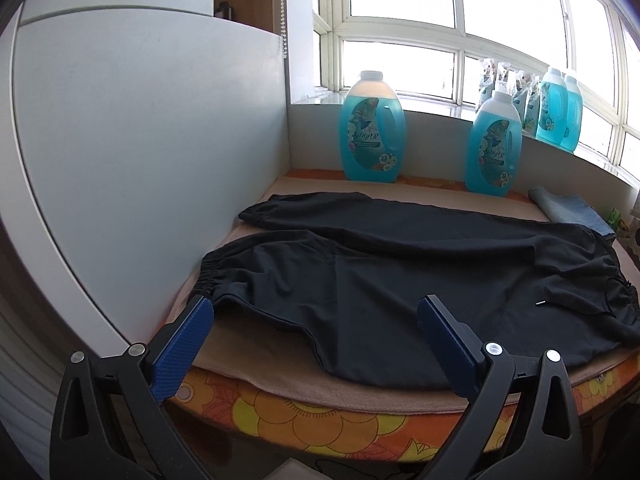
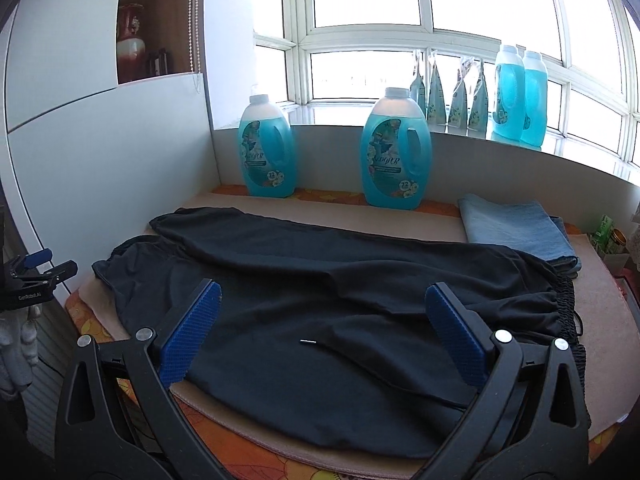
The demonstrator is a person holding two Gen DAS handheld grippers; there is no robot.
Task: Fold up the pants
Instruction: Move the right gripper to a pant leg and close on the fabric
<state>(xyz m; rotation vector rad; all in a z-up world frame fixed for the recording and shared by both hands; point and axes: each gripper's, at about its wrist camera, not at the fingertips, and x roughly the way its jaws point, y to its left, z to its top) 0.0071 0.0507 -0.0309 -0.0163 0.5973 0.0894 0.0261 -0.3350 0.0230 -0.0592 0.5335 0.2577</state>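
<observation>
Black pants (image 1: 380, 276) lie spread flat on a beige blanket (image 1: 248, 364), legs pointing left with elastic cuffs (image 1: 208, 276), waistband at the right (image 2: 568, 304). A drawstring tip (image 2: 306, 342) lies on the cloth. My left gripper (image 1: 316, 316) is open and empty, above the near edge by the near leg. My right gripper (image 2: 322, 300) is open and empty, above the seat of the pants (image 2: 320, 280). The left gripper also shows at the far left of the right wrist view (image 2: 36, 270).
Two blue detergent bottles (image 2: 268, 148) (image 2: 394, 152) stand at the back of the surface. Folded blue jeans (image 2: 516, 228) lie at the back right. A white cabinet wall (image 1: 140, 140) bounds the left side. More bottles (image 2: 520, 96) stand on the window sill. Small jars (image 2: 612, 240) sit at the far right.
</observation>
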